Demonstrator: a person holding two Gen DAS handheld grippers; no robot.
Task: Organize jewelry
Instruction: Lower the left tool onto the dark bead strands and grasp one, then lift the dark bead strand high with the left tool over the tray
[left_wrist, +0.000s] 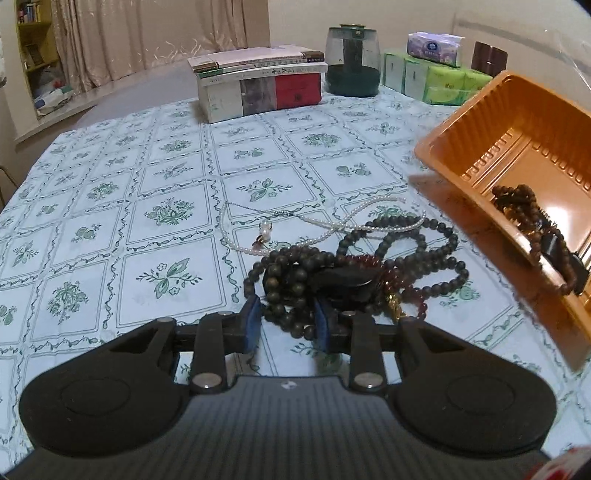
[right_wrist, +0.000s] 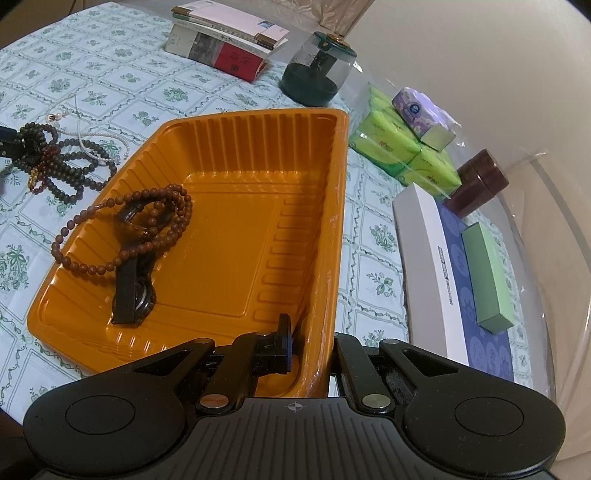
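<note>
Open desk (left_wrist: 110, 206) lies left of the bead heap (left_wrist: 354, 266). The raised, tilted tray (left_wrist: 476, 122) blocks the right side. Books (left_wrist: 258, 86), a jar (left_wrist: 352, 61) and tissue packs (left_wrist: 436, 79) line the far edge; a flat box (right_wrist: 454, 280) lies right of the tray.

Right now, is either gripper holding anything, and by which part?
The right gripper clamps the orange tray by its near wall, one finger inside, one outside. The left gripper is open, fingers straddling the dark bead strands, not yet closed on them.
</note>
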